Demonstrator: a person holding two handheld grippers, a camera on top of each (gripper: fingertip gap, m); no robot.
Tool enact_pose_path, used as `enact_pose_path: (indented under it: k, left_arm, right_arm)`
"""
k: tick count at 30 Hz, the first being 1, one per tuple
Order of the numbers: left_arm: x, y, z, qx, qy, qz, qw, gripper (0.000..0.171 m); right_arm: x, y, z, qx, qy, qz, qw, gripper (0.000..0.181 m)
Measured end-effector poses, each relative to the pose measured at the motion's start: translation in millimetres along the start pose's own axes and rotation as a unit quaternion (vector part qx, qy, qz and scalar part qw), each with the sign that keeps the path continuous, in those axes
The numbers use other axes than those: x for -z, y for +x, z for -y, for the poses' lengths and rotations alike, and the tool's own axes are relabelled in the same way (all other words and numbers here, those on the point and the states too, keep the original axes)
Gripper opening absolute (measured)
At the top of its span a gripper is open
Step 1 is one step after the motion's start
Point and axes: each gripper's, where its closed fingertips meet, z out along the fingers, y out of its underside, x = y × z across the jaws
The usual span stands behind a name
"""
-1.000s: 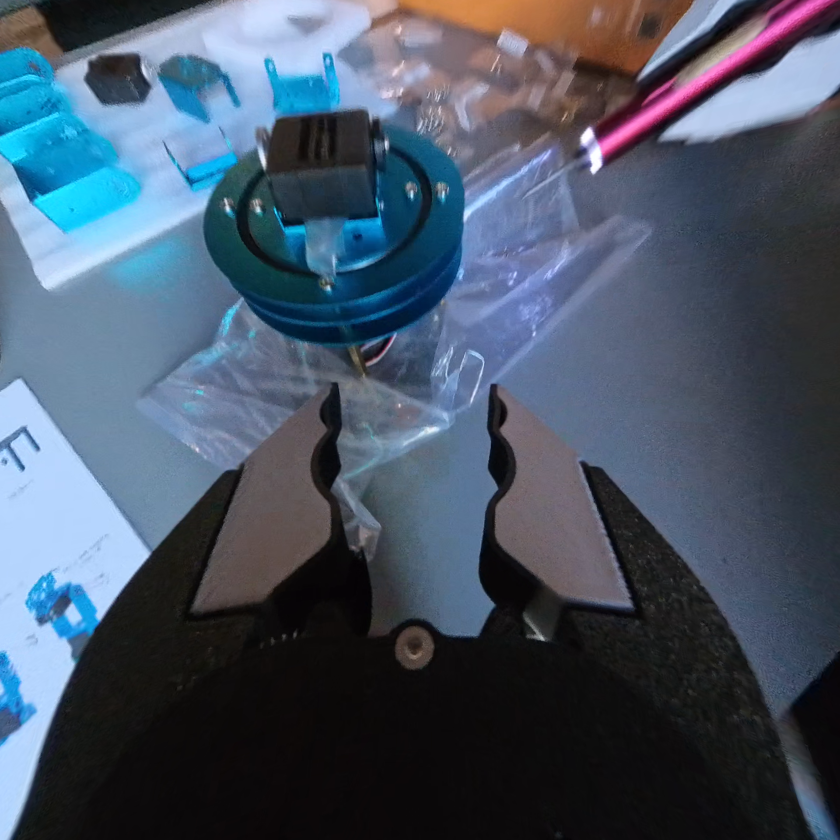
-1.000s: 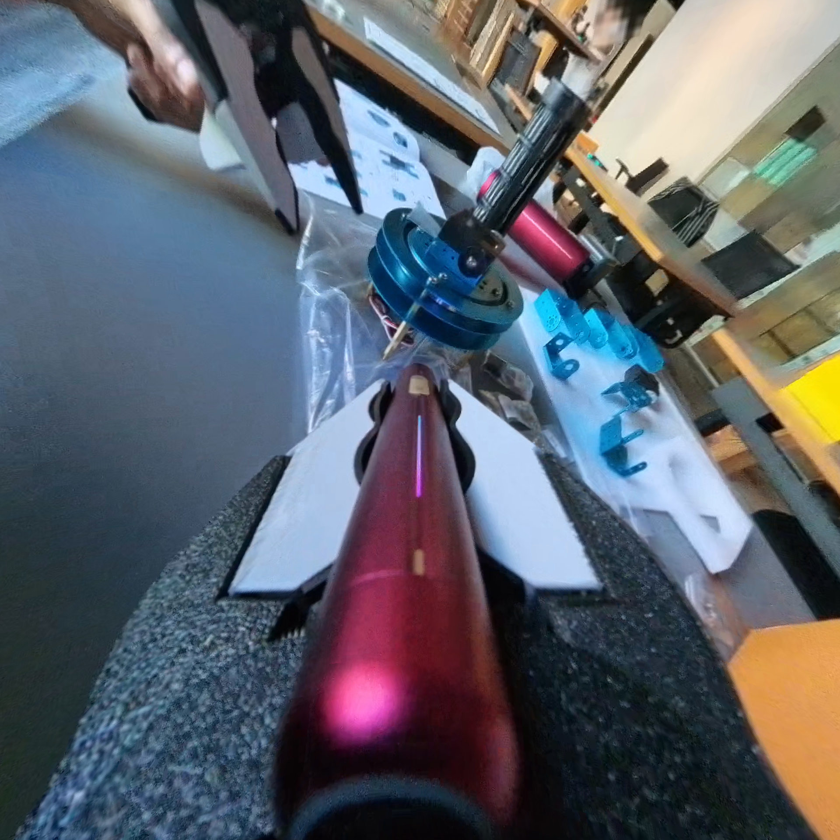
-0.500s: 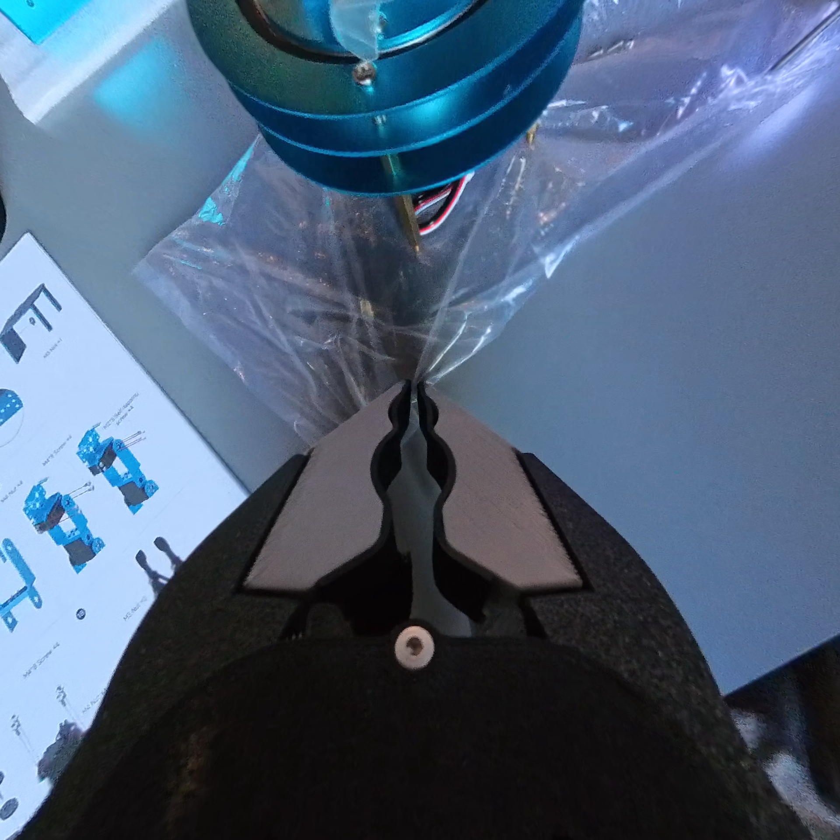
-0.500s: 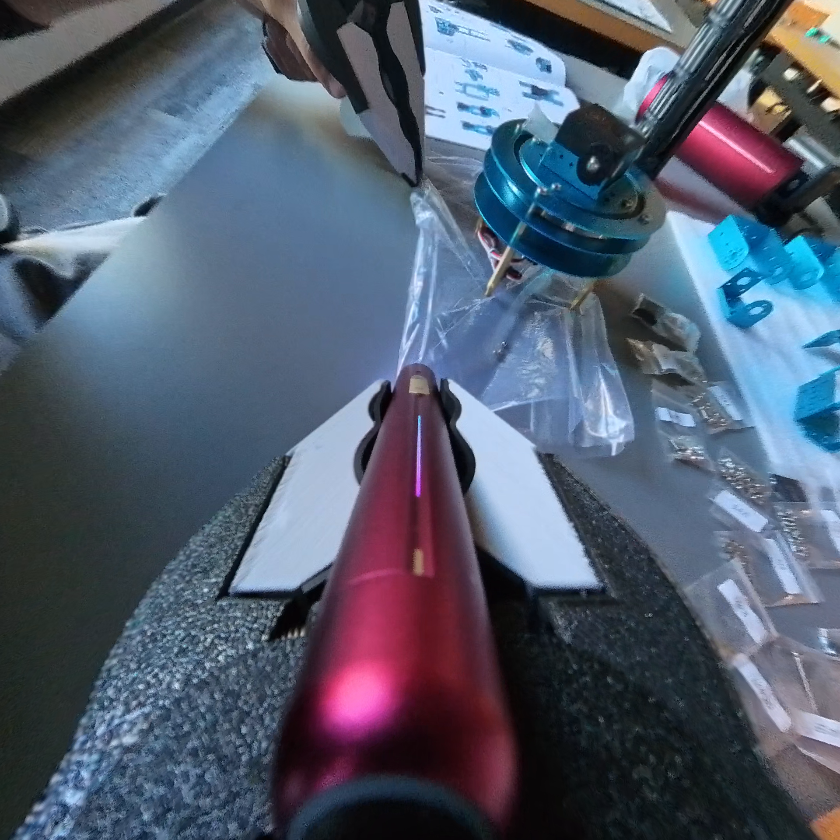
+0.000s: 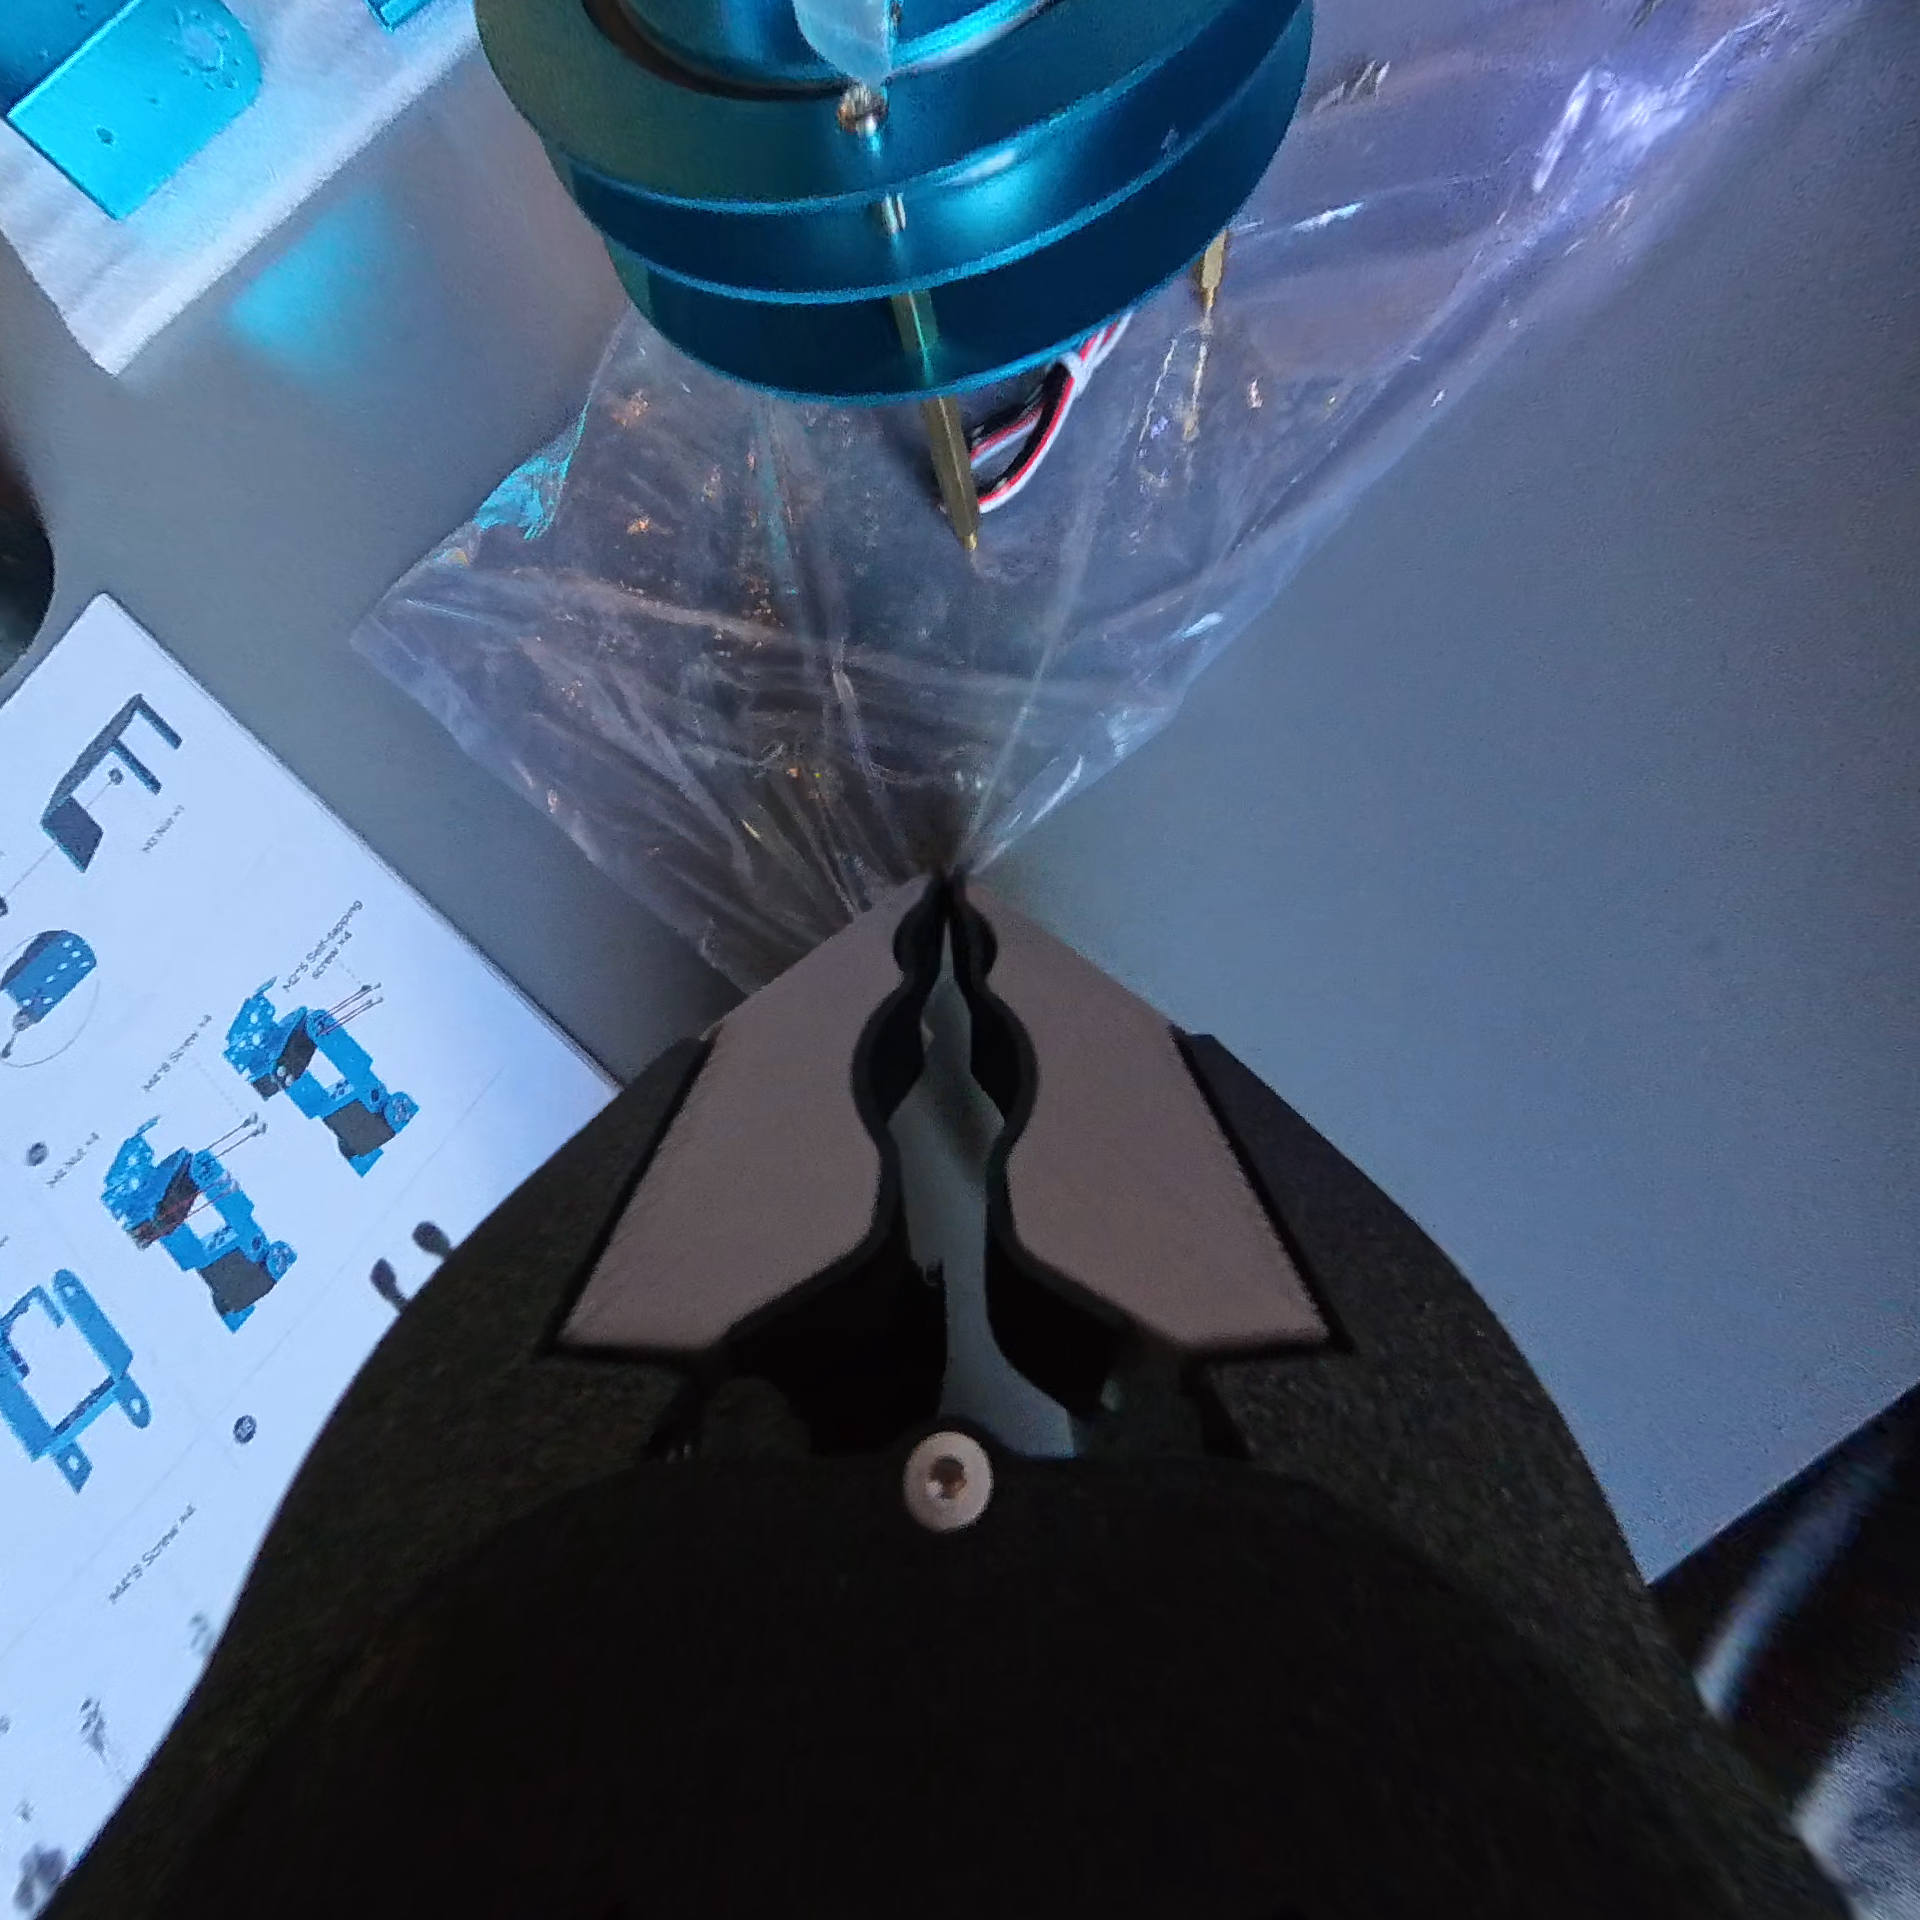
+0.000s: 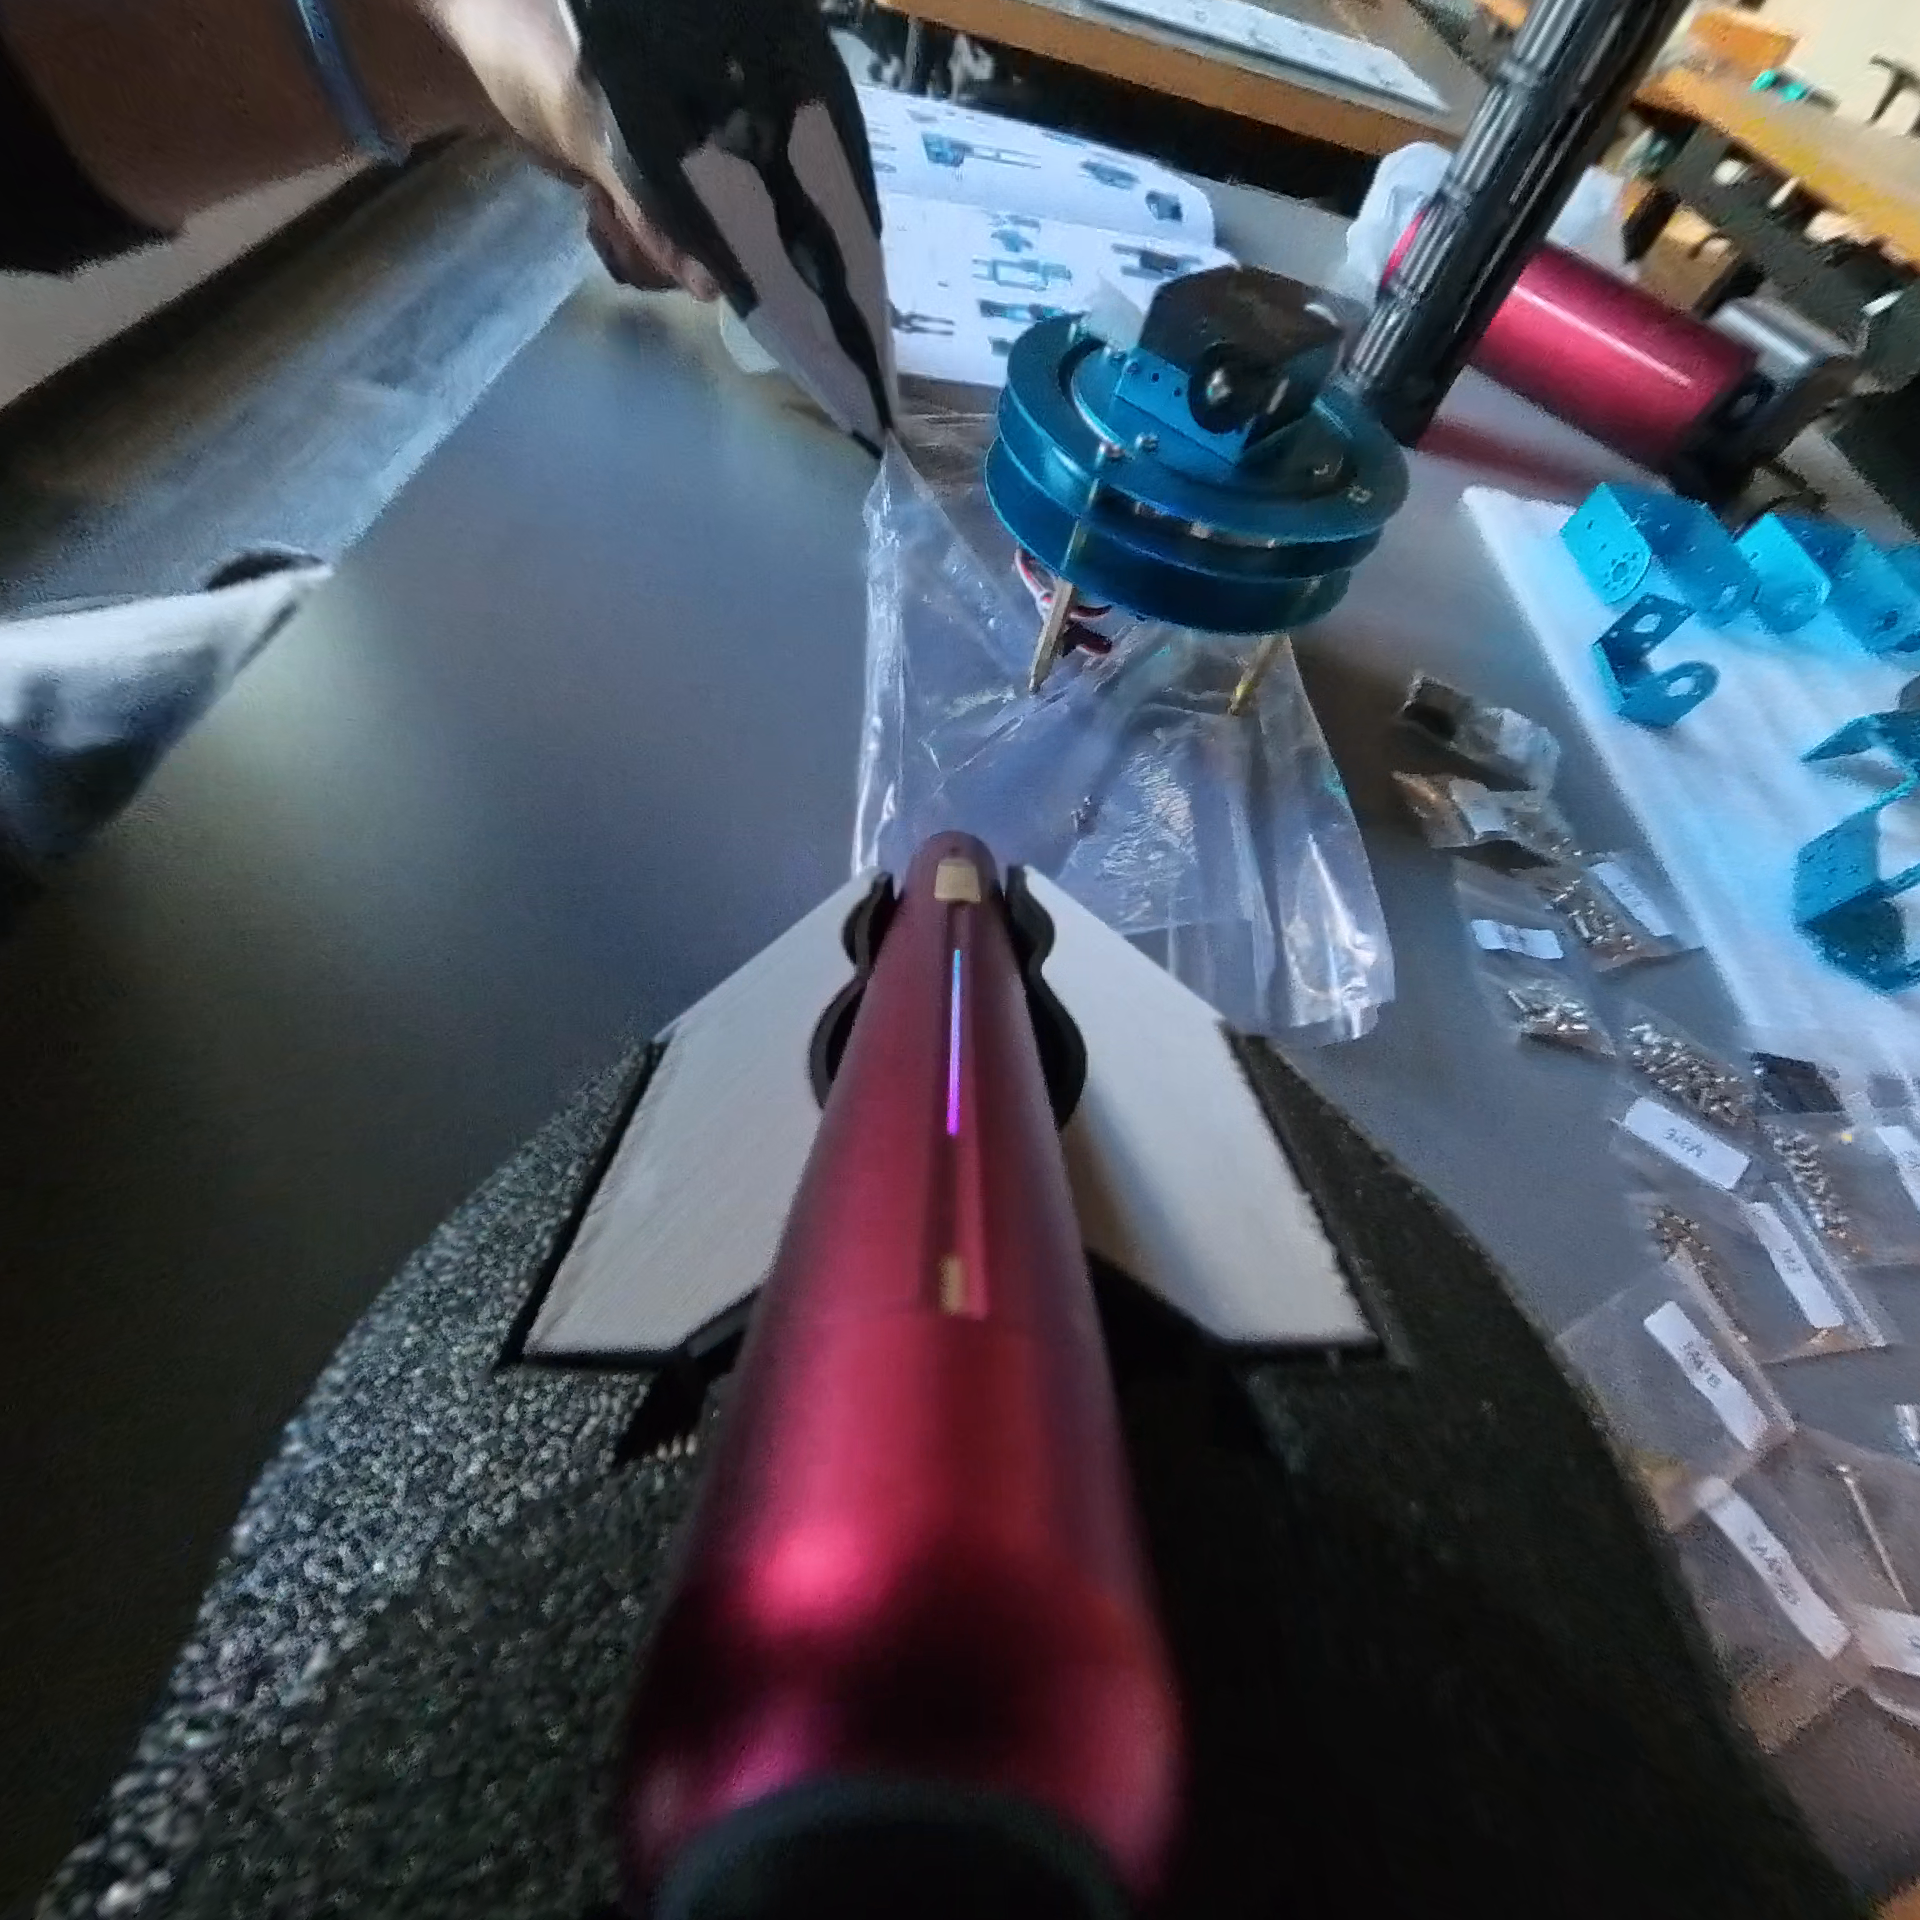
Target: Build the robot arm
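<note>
My left gripper is shut on a corner of a clear plastic bag that lies on the grey table. A round blue metal base on brass standoffs stands on the bag just beyond, with red, white and black wires under it. In the right wrist view the same base carries a black servo, and the left gripper pinches the bag at its far left corner. My right gripper is shut on a magenta electric screwdriver, pointing toward the bag and base, apart from them.
A white instruction sheet lies left of the bag. Blue metal brackets sit on white foam at the right. Several small labelled bags of screws lie along the right. A dark ribbed post and a magenta cylinder stand behind the base. Some 25 cm of space lies between my two pairs of fingers. The dark ribbed post lies around 30 cm away from my left fingertips.
My left gripper moved in and closed on the bag's corner, which is now lifted and stretched taut. The right gripper with the screwdriver drew back and swung a little.
</note>
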Motion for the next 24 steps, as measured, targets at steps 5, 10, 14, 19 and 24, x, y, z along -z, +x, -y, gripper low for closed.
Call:
enact_pose_path:
  k: [5, 10, 14, 19, 24]
  left_arm:
    - [8, 4, -8, -0.027, -0.001, 0.009, 1.0, 0.0]
    - [10, 3, -10, -0.018, 0.012, -0.004, 1.0, 0.0]
    - [13, -4, -14, -0.032, 0.007, 0.015, 0.999, 0.005]
    - [32, -2, 3, -0.033, 0.047, 0.018, 0.998, 0.04]
    - [54, -18, 105, 0.048, 0.212, 0.028, 0.976, 0.061]
  right_arm:
    - [-7, -10, -4, 0.015, -0.017, 0.004, 1.0, 0.022]
    - [-8, -20, -3, 0.042, -0.014, 0.009, 0.999, 0.022]
    - [-9, -32, 0, 0.043, -0.013, 0.023, 0.999, 0.023]
    - [2, -26, 12, 0.034, 0.018, -0.008, 0.999, 0.023]
    - [27, -6, 36, -0.012, 0.134, -0.048, 0.99, 0.021]
